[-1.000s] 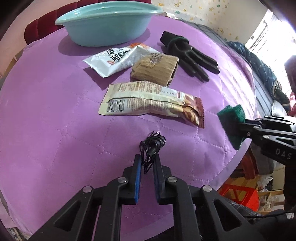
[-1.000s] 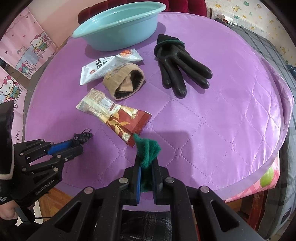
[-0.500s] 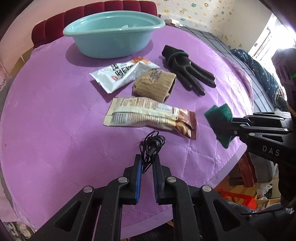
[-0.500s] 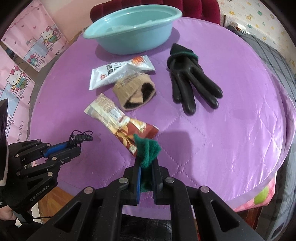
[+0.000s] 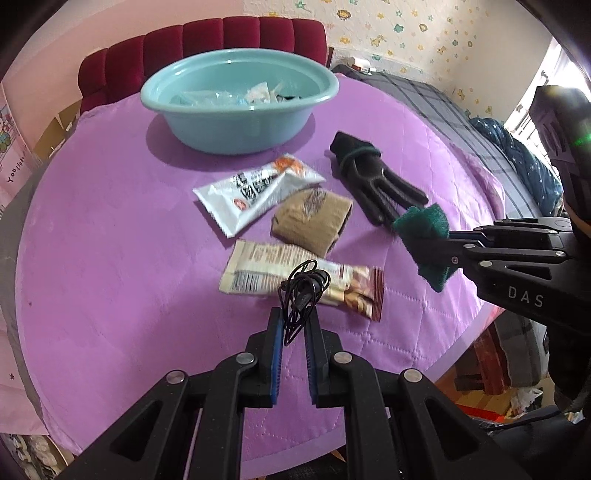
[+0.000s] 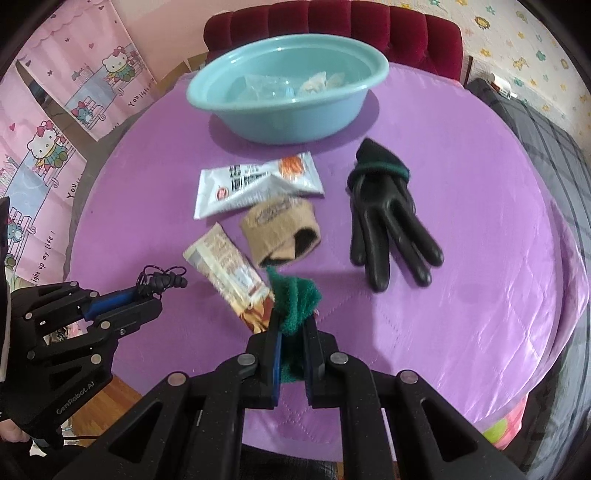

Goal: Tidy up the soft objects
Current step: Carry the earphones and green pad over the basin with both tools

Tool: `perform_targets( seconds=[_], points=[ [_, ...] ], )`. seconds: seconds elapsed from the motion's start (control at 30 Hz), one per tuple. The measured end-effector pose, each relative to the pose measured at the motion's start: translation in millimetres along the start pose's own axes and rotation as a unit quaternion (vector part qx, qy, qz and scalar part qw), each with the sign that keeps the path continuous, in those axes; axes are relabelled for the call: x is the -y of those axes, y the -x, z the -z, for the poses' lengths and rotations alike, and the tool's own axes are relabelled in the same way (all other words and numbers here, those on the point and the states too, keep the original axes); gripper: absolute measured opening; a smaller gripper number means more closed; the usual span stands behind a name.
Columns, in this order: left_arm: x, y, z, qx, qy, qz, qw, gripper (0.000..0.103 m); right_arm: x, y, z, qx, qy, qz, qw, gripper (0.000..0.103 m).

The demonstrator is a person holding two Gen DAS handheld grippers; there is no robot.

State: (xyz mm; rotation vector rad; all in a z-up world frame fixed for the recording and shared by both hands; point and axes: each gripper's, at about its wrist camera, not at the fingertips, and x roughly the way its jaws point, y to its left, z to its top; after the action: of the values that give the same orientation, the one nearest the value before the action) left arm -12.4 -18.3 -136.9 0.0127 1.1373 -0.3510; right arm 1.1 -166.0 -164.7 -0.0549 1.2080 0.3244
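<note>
My left gripper [image 5: 294,325] is shut on a coiled black cable [image 5: 303,291], held above the purple table; it also shows in the right wrist view [image 6: 147,291]. My right gripper [image 6: 293,325] is shut on a green scouring cloth [image 6: 295,295], also seen in the left wrist view [image 5: 424,236]. On the table lie a black glove [image 6: 388,229], a tan knitted sleeve [image 6: 280,229], a white snack packet [image 6: 255,184] and a beige-brown snack packet [image 5: 295,280]. A teal basin [image 6: 288,96] stands at the far side with several wrappers inside.
The round table [image 6: 461,295] has a purple quilted cover. A red padded chair [image 6: 332,26] stands behind the basin. A bed with dark plaid bedding [image 5: 461,122] lies to the right. The table's near edge drops to the floor.
Both grippers have risen and moved forward over the table with their loads. The basin's inside has come into view.
</note>
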Motion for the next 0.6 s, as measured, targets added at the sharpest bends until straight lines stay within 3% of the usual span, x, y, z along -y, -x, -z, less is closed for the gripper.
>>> perform_targets(
  seconds=[0.6],
  points=[
    [-3.8,28.1,-66.0,0.048,-0.021,-0.002,0.9986,0.012,-2.7,29.4,-63.1,0.045,0.027,0.008,0.999,0.008]
  ],
)
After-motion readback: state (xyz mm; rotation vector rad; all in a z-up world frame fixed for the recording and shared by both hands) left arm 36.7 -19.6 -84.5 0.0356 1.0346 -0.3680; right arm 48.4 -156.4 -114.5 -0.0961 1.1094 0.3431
